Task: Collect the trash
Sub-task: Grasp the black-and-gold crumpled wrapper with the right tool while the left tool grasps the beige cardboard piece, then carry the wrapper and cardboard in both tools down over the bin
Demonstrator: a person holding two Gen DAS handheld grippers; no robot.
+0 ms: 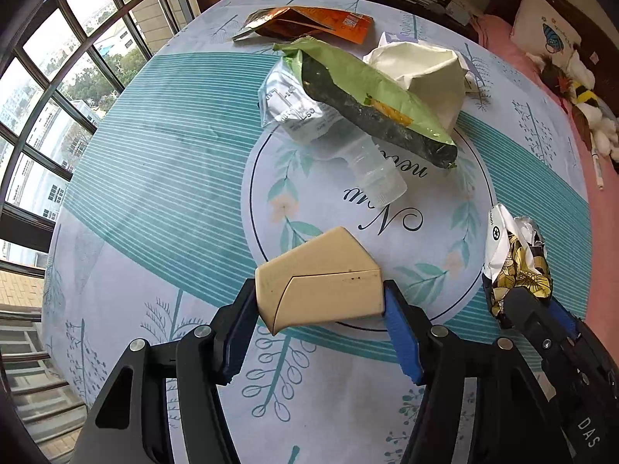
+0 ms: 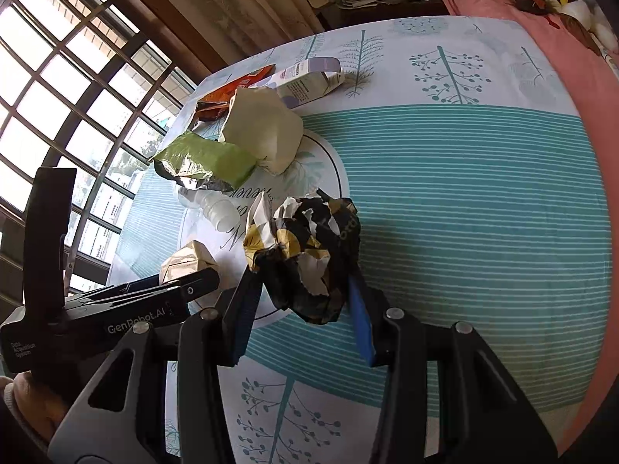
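A beige, angular small box [image 1: 321, 274] rests on the patterned tablecloth [image 1: 154, 154], and my left gripper [image 1: 319, 294] is shut on it, one pad against each side. The same box [image 2: 185, 259] shows in the right wrist view behind the left gripper [image 2: 185, 290]. My right gripper [image 2: 305, 290] is shut on a crumpled black, yellow and white wrapper [image 2: 309, 247], held just above the cloth. In the left wrist view that wrapper [image 1: 514, 255] and the right gripper [image 1: 534, 309] sit at the right edge.
Farther back lie a green snack bag [image 1: 371, 89], a clear spouted pouch [image 1: 309, 116], a crumpled cream paper bag [image 1: 425, 69], an orange packet [image 1: 309, 23] and a white-lilac carton [image 2: 309, 77]. A pink bed [image 1: 541, 89] borders the right; a window [image 1: 58, 77] is left.
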